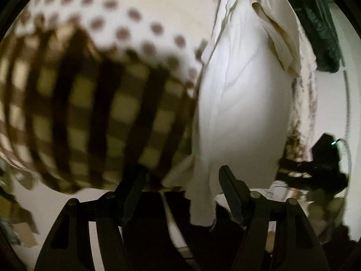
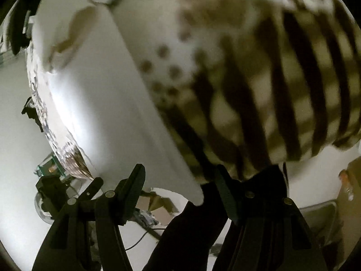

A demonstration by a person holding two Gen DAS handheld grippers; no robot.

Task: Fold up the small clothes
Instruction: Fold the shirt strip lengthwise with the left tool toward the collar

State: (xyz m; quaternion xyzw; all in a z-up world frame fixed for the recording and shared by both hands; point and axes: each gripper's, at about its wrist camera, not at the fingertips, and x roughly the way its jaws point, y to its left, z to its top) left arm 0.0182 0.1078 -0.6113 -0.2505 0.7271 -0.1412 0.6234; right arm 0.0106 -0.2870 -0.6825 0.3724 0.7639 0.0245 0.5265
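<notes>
Left tongs (image 1: 182, 180) spread wide, a limp hem of the white garment (image 1: 241, 103) dangling between the fingers but unpinched; right tongs (image 2: 178, 178) gape too, holding nothing. Both views are blurred. Just beyond hangs the checked cloth (image 1: 90, 113), dark-and-pale squares, draped beside the white piece, with polka-dot fabric (image 1: 135, 20) behind. All of it looks light, soft, floppy; it'll sag and slide, so I'd pinch a corner or seam, not mid-panel. Far back, dark green clothing (image 1: 320, 22).
</notes>
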